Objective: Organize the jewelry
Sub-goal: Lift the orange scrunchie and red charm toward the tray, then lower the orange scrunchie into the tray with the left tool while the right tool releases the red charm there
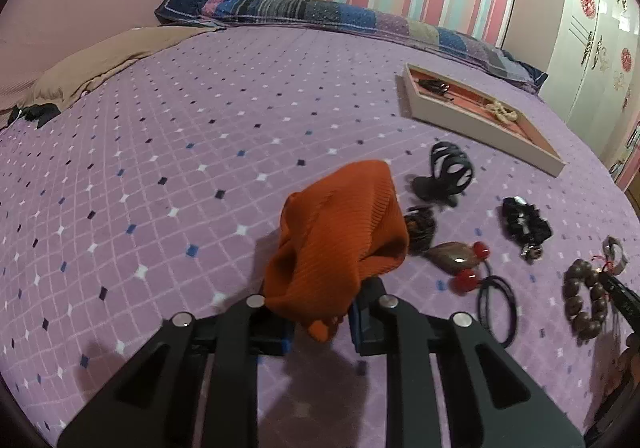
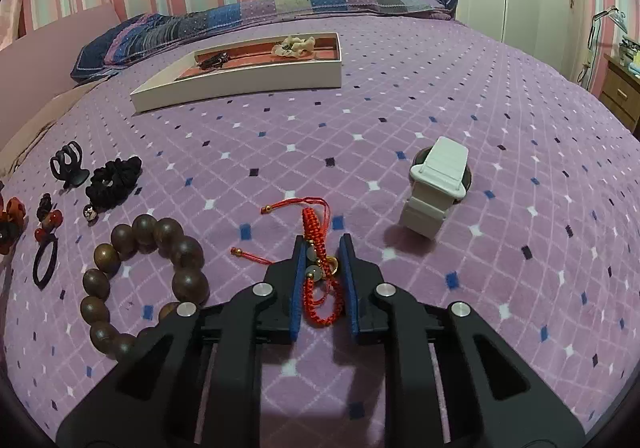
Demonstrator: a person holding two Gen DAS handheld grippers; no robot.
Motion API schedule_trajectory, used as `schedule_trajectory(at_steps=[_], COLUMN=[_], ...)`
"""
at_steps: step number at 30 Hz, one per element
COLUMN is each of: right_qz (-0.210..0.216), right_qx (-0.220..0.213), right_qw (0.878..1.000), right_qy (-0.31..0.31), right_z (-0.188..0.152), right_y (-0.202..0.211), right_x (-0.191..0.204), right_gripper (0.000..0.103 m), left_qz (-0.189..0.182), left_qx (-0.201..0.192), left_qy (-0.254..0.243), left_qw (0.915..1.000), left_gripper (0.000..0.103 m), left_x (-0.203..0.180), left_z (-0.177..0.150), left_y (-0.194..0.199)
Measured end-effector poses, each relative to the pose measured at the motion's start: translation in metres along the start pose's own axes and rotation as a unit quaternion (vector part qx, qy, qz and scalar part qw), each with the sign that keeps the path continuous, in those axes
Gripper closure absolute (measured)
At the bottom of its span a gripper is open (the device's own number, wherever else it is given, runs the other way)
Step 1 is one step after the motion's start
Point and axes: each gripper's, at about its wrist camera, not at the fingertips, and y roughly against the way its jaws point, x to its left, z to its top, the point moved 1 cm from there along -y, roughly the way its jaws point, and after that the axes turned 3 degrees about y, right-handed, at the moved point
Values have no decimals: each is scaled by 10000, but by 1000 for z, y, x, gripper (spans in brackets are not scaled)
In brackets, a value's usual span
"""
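My left gripper [image 1: 320, 308] is shut on an orange knitted scrunchie [image 1: 340, 232], which bulges up out of the jaws and hides the fingertips. My right gripper [image 2: 322, 248] is shut on a red braided bracelet [image 2: 316, 232] with pale beads, low over the purple bedspread; its cords trail out ahead of the pads. A white tray [image 1: 480, 127] [image 2: 240, 81] with a pink lining lies further back on the bed. It holds a black clip [image 2: 214, 59] and a cream scrunchie [image 2: 292, 45].
Loose on the bedspread lie a black claw clip [image 1: 448, 171] [image 2: 68, 163], a black scrunchie [image 1: 524, 224] [image 2: 114, 179], a hair tie with red beads [image 1: 468, 264], a wooden bead bracelet [image 1: 580, 300] [image 2: 140, 280] and a white watch [image 2: 436, 187]. Pillows line the striped wall.
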Motion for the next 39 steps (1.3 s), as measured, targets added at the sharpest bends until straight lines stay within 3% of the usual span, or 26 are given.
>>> schedule_trajectory(at_steps=[7, 12, 23, 31, 39], right_qz=[62, 151, 378, 298, 139], right_qx=[-56, -149, -578, -774, -659], right_qw=[9999, 9998, 9976, 9965, 9977], right_qy=[56, 45, -36, -79, -93], right_z=[15, 36, 130, 206, 257], right_y=[6, 9, 1, -36, -99], right_x=[2, 2, 13, 14, 7], right_gripper=[91, 91, 91, 91, 91], left_qz=[72, -128, -731, -1008, -852], left_qx=[-81, -211, -336, -129, -20], left_qy=[-100, -31, -141, -345, -842], left_qw=[9999, 9997, 9967, 9942, 9928], left_gripper=[82, 82, 82, 82, 82], left_x=[-21, -40, -98, -154, -213], left_z=[14, 37, 113, 171, 209], left_y=[0, 4, -1, -40, -108])
